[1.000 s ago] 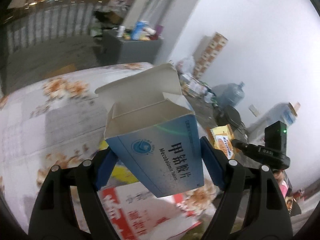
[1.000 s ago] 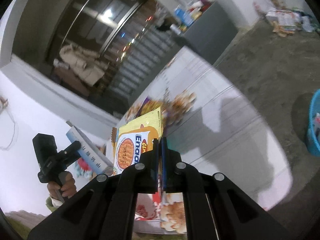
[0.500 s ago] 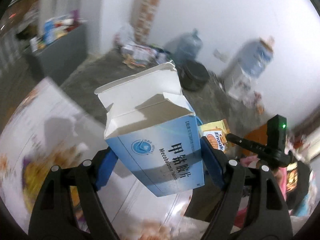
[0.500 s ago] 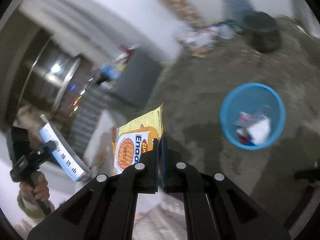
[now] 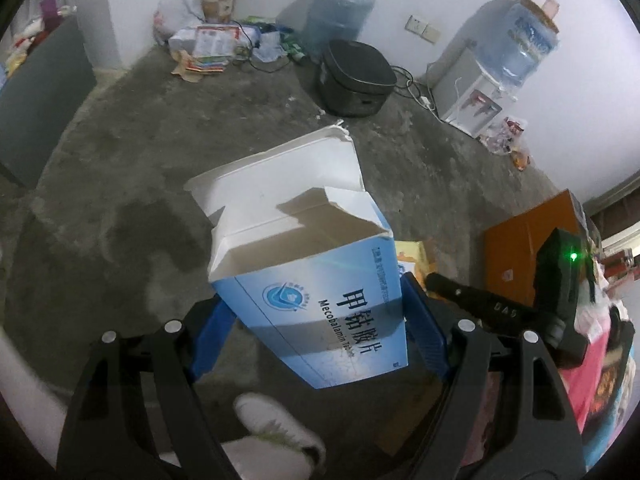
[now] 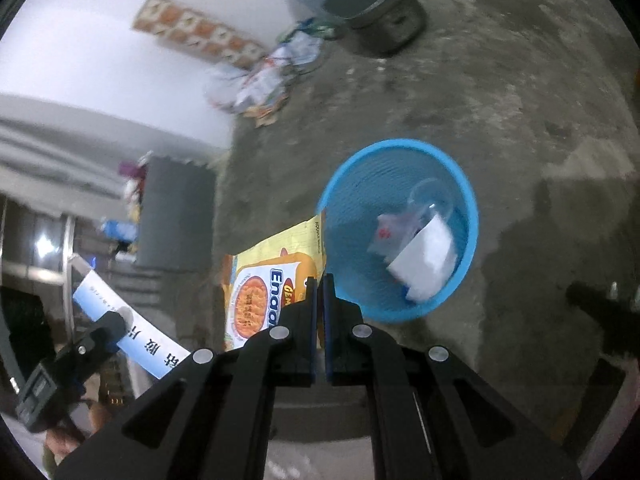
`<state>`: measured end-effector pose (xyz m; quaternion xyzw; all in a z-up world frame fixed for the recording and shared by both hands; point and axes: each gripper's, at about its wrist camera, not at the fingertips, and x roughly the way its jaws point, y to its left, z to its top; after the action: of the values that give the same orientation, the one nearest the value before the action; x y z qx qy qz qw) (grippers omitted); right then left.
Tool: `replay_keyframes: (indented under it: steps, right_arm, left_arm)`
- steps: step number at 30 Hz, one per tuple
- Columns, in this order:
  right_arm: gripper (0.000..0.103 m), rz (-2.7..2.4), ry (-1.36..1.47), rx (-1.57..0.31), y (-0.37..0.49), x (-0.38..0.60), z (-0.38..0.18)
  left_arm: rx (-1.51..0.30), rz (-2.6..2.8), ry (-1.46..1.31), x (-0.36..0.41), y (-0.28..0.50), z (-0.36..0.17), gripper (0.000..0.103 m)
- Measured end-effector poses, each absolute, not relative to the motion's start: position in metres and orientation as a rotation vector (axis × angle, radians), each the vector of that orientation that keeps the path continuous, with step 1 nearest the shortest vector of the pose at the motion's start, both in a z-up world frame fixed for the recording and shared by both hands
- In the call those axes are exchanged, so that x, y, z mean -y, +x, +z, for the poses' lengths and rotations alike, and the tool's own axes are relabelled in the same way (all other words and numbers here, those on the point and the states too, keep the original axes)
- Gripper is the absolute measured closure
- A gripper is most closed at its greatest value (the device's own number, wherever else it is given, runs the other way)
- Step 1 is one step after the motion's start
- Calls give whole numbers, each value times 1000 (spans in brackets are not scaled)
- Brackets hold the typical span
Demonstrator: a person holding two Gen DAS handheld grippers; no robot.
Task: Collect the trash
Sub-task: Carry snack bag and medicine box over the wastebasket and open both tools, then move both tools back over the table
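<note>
Bin (image 6: 400,148) sits on the floor just far-right of the right tool (image 6: 319,280), which pinches a flat wrapper (image 6: 276,280) whose edge overlaps the rim. Left tool (image 5: 320,312), clamped on an open box (image 5: 312,280), is farther off at the left, so the right looks nearer to drop.

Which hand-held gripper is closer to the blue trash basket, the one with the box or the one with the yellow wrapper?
Right. The right hand-held gripper, pinching the yellow wrapper, sits beside the blue basket's rim. The left hand-held gripper, holding the blue box, is farther away.
</note>
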<state>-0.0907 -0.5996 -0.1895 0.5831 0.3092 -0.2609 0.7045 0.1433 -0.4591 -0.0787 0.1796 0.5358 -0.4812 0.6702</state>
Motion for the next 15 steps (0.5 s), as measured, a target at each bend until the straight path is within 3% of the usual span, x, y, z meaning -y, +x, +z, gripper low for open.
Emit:
replay_keyframes:
  steps: [2,4,5,6,10,15]
  right_arm:
    - [98,-608,1325,-693,-83,618,-211]
    - [85,-639,1350,-714,-78,633,-237]
    - [67,-668,1366,-731,-76,640,-255]
    - [59,-698,1382,-753,-76,645,-269]
    - [59,-766,1439,-761,-89,644,-296]
    - [58,-778,1399,-747,-97,632,-290]
  left_arm:
    - [-1219,-1074,386,482,145,-96,17]
    - [-1224,-1038,368,502,147,-117,17]
    - [-1227,-1017,362,509,148,-126,17]
    - [-1232,-1004,360,513,147,-133,17]
    - [-1277,-1005,322,509,144,-144,17]
    - [-1227,-1042,323,488,144,-124,17]
